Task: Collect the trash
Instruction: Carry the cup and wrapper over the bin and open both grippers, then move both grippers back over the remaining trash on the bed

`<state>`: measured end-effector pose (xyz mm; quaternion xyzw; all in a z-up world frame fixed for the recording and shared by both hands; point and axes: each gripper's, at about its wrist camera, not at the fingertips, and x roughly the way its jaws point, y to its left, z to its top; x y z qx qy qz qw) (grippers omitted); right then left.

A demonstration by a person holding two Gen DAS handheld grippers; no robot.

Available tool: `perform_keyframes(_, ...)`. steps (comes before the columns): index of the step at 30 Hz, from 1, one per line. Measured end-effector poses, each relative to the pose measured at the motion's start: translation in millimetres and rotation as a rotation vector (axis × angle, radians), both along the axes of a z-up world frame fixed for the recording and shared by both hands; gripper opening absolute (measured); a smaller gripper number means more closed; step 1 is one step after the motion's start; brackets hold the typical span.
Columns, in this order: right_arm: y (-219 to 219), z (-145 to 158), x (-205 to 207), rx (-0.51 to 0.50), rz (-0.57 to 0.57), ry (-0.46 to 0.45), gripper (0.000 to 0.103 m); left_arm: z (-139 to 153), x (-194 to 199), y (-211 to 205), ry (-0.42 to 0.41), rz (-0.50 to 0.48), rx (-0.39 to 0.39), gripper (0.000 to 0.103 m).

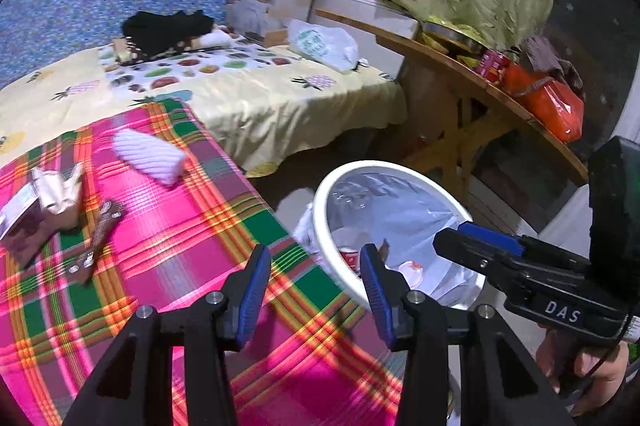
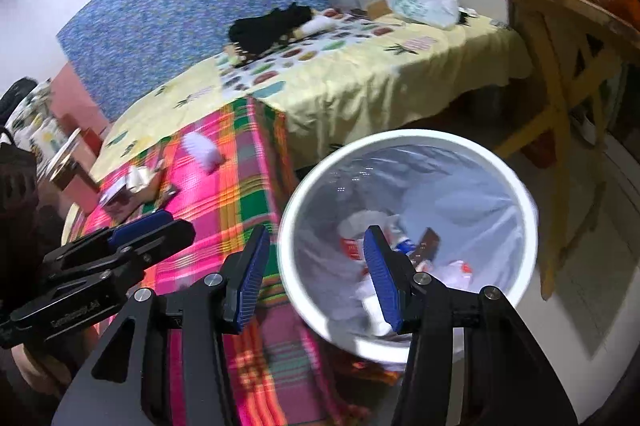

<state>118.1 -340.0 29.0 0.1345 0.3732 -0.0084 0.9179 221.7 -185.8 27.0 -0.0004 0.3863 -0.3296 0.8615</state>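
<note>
Both grippers, left (image 1: 316,268) and right (image 2: 318,250), spread wide, empty; wrappers (image 1: 60,198) lie well ahead on the cloth (image 1: 180,226), bin (image 2: 400,146) beside.

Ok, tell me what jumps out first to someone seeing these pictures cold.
The bright pink plaid cloth fills the foreground, with crumpled wrappers and a white ribbed piece lying on it. Just off its edge stands a white bin lined with a clear bag, trash already at its bottom. Both the left gripper and the right gripper are open and hold nothing.
</note>
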Motion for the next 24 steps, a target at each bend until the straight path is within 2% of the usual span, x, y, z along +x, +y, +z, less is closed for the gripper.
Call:
perform_keyframes(13,50.4,8.0,7.2,-0.017,0.152,-0.023,0.05,2.9,-16.6,67.5,-0.013,0.116,0.011,0.046)
perform_keyframes(24,85.4,5.3,17.7,-0.042,0.232,-0.009,0.05,-0.1,-15.6,118.0,-0.025,0.232,0.019,0.046)
